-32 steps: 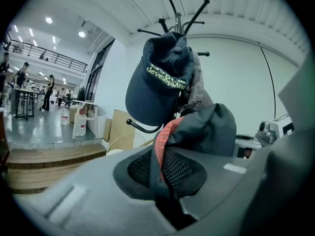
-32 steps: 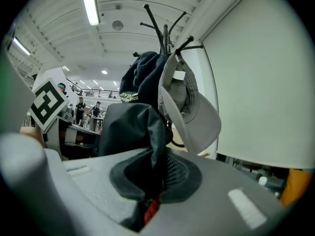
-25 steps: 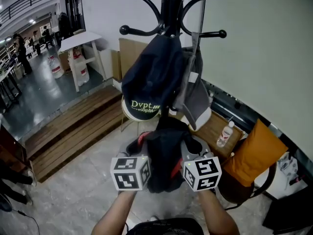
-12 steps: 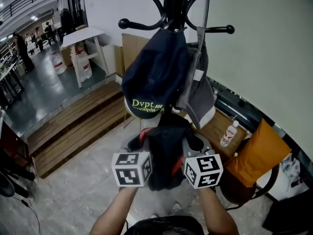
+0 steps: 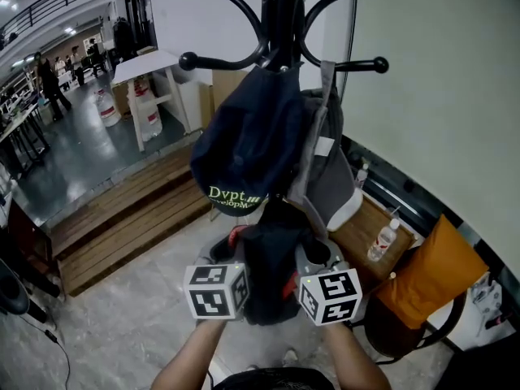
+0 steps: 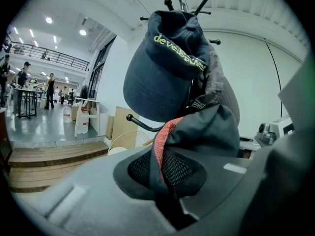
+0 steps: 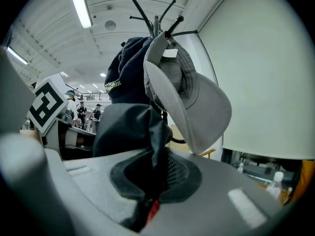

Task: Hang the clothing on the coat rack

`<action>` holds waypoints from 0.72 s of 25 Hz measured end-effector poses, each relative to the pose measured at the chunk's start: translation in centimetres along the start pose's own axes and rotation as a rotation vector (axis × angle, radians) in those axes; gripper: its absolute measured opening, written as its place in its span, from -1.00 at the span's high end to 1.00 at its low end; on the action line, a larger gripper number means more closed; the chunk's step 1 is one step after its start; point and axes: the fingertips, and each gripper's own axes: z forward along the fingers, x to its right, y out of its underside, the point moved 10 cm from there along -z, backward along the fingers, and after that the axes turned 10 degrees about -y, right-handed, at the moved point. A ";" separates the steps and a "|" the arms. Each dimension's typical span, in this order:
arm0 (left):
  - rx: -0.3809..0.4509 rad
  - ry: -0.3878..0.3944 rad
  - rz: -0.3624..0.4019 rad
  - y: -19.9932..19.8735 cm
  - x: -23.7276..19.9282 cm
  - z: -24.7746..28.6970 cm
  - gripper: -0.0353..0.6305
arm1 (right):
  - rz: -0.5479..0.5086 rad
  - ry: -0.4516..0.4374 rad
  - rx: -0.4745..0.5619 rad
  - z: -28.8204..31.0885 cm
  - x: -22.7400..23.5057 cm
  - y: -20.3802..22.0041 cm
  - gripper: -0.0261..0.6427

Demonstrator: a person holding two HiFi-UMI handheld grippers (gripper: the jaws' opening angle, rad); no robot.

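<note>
glossy black metal coat rack, matt navy cloth cap, grey cloth cap, dark cloth garment with mesh lining, bare wood steps, kinda shiny stone floor

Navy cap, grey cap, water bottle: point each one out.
navy cap (image 5: 244, 132), head view, on its crown.
grey cap (image 7: 197, 107), right gripper view, on its brim.
water bottle (image 5: 382, 242), head view, on its body.

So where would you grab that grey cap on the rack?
Probably by its stiff brim, coming from below. The grey cap hangs on the coat rack with its brim pointing down and sticking out, clear of the navy cap beside it.
</note>
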 end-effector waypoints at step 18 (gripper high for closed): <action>-0.011 -0.017 -0.011 0.5 1.5 1.2 0.81 | -0.010 -0.079 -0.005 0.9 1.1 0.6 0.88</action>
